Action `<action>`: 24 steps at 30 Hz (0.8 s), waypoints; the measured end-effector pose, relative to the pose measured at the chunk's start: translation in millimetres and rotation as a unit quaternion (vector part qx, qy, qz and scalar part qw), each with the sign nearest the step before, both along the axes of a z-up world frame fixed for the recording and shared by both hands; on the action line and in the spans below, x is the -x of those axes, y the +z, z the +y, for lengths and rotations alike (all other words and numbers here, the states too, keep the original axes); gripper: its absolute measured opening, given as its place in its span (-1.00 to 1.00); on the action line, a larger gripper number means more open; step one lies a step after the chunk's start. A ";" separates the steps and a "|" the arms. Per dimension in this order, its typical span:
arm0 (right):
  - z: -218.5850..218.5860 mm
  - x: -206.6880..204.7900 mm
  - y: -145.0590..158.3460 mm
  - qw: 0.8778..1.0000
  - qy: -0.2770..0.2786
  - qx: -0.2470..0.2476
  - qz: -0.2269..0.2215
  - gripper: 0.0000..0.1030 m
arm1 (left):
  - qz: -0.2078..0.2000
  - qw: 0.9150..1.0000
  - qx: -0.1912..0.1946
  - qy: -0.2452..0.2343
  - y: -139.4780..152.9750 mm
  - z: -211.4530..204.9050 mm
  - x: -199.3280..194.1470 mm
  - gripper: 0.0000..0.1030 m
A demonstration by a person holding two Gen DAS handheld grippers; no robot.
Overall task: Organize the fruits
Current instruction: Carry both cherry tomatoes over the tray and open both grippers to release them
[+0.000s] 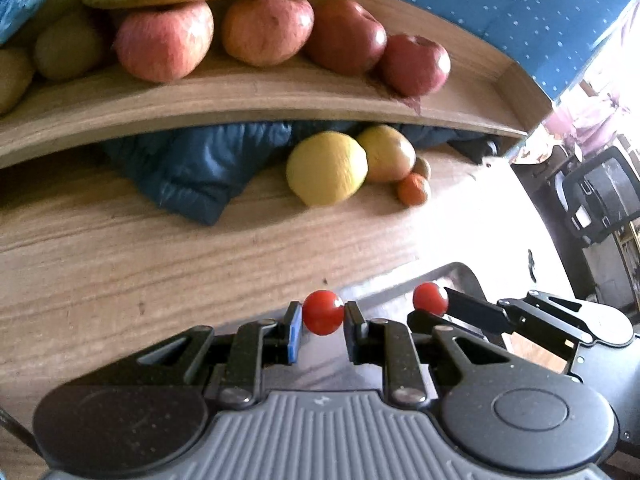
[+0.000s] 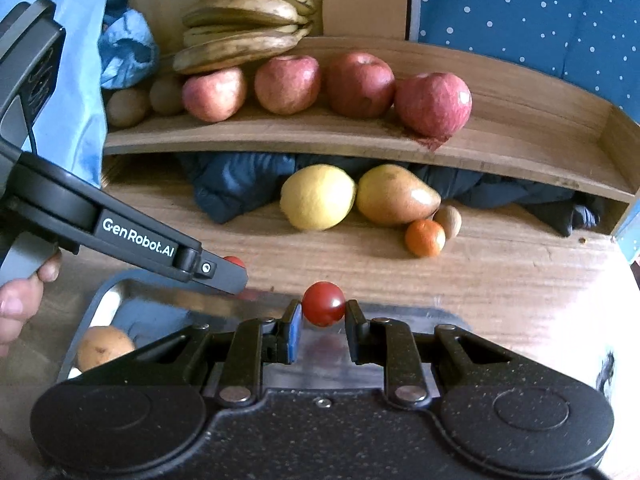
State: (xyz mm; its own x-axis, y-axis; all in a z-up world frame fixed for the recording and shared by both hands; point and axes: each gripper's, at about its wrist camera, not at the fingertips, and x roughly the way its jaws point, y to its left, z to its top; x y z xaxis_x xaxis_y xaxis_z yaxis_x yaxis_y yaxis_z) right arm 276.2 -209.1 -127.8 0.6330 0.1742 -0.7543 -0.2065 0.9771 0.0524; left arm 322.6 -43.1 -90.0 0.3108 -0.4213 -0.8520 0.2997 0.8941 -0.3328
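Two grippers, left (image 1: 323, 317) and right (image 2: 323, 312), each pinch a tomato (image 1: 322, 312) between nearly closed fingers (image 1: 295, 330), right's tomato (image 2: 323, 304) at left's three o'clock.

Black grippers (image 1: 322, 314), blue-padded fingers (image 2: 295, 330), silver screws, white "GenRobot.AI" lettering.

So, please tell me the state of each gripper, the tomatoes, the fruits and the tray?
left gripper: shut on a cherry tomato
right gripper: shut on a second cherry tomato
apples: four in a row on the shelf
bananas: on the shelf
metal tray: holds one round brownish fruit
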 end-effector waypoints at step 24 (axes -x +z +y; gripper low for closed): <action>22.8 60.8 -14.8 0.999 0.019 -0.015 0.042 -0.53 | 0.019 0.998 -0.035 -0.048 -4.7 -2.0 40.0 -0.54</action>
State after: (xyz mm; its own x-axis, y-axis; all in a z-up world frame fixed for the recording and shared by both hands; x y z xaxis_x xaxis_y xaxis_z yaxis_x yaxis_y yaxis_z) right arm 215.5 -186.3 -142.7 0.5609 0.2203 -0.7980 -0.2366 0.9664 0.1005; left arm 282.6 -45.0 -94.6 0.2382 -0.3866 -0.8910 0.3740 0.8831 -0.2832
